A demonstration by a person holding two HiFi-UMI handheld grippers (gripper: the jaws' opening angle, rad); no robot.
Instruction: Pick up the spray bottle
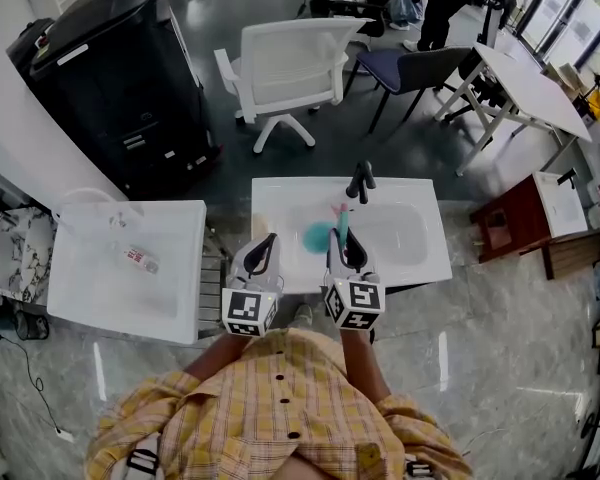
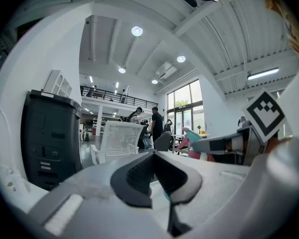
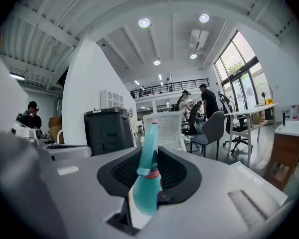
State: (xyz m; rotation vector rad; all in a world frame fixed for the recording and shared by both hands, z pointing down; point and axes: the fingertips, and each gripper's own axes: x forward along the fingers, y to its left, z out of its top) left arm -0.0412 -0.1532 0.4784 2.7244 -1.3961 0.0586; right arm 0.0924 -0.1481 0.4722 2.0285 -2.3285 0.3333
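Spray bottle [image 3: 148, 183] tight in right gripper [image 3: 150, 156]

The person holds both grippers out in front of the chest, side by side and close together, pointing forward and roughly level. The left gripper [image 1: 268, 243] [image 2: 153, 156] has its jaw tips brought together with nothing between them. The right gripper [image 1: 346, 248] [image 3: 152, 153] has its jaws clamped on a teal spray bottle [image 1: 342, 220] [image 3: 147, 183], which stands upright between the pads. Bare forearms [image 1: 365, 368] come out of yellow plaid sleeves [image 1: 420, 438], elbows tucked near the body.
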